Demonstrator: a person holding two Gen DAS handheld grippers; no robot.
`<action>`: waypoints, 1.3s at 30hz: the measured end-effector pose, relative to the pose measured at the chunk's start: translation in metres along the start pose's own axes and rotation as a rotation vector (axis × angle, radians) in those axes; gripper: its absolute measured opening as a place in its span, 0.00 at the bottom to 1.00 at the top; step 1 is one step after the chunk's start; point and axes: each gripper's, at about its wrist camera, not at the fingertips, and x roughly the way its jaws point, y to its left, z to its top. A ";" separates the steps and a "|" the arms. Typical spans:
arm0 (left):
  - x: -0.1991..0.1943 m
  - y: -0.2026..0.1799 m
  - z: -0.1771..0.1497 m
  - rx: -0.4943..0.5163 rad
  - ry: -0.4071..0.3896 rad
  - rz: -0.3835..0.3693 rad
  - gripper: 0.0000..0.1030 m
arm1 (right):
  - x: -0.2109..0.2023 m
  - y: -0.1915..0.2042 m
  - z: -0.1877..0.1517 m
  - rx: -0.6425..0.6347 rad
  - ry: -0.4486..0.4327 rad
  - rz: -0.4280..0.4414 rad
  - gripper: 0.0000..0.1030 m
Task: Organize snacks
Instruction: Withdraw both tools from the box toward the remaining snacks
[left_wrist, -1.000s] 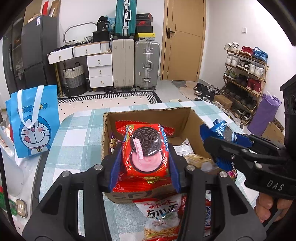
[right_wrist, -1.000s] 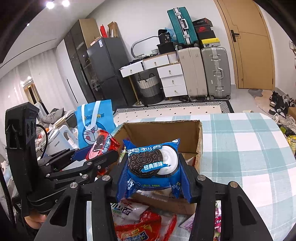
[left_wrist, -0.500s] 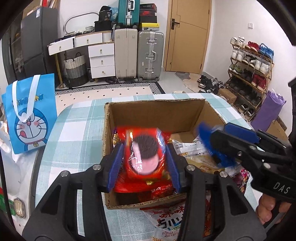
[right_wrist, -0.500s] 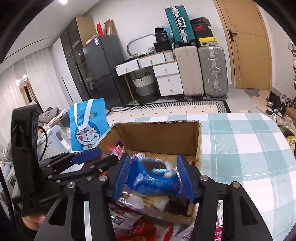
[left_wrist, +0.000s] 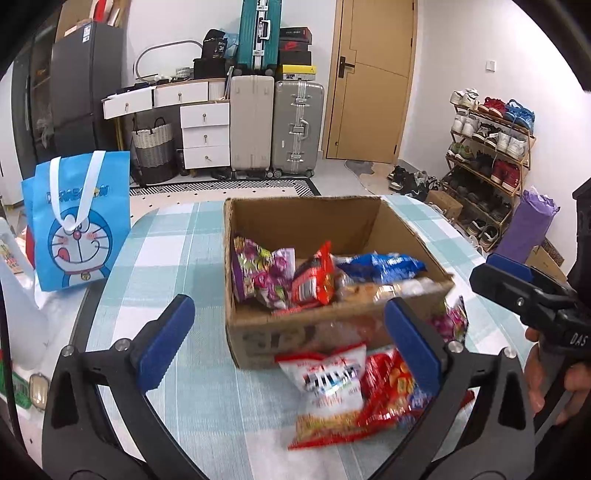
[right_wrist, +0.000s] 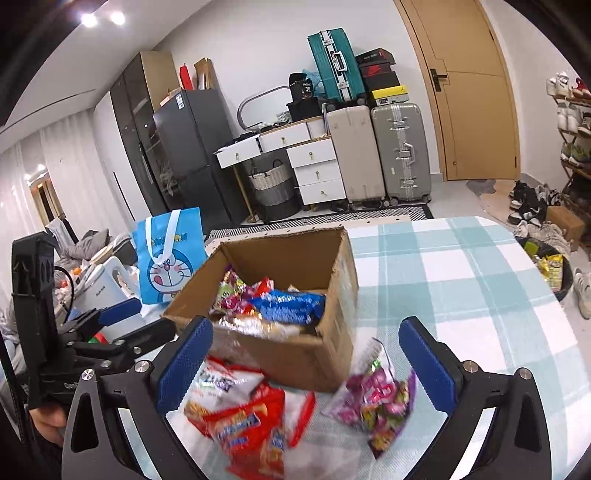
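An open cardboard box (left_wrist: 306, 218) (right_wrist: 295, 254) stands on the checked table. Inside lie a red Oreo pack (left_wrist: 314, 280), a blue Oreo pack (left_wrist: 380, 264) (right_wrist: 291, 304) and a purple candy bag (left_wrist: 258, 273). My left gripper (left_wrist: 288, 339) is open and empty in front of the box. My right gripper (right_wrist: 306, 365) is open and empty, also in front of the box; it shows at the right of the left wrist view (left_wrist: 517, 288). Loose snack bags lie before the box: a white and red one (left_wrist: 328, 384) (right_wrist: 236, 410) and a purple candy bag (right_wrist: 376, 402).
A blue Doraemon bag (left_wrist: 74, 221) (right_wrist: 166, 254) stands left of the box at the table's edge. The checked tablecloth (right_wrist: 461, 280) stretches to the right. Suitcases, drawers and a shoe rack (left_wrist: 487, 158) stand on the floor beyond.
Both grippers opened and pulled back. The red Oreo pack left the left gripper and the blue Oreo pack left the right gripper; both now lie in the box.
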 end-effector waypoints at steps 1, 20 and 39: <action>-0.003 0.001 -0.004 -0.004 0.000 -0.003 0.99 | -0.002 0.000 -0.003 0.001 0.003 0.001 0.99; -0.040 -0.008 -0.083 -0.009 0.010 0.025 0.99 | -0.018 0.035 -0.066 -0.165 0.042 0.022 0.99; -0.031 -0.008 -0.101 -0.002 -0.051 0.051 0.99 | 0.001 0.032 -0.077 -0.138 0.107 0.054 1.00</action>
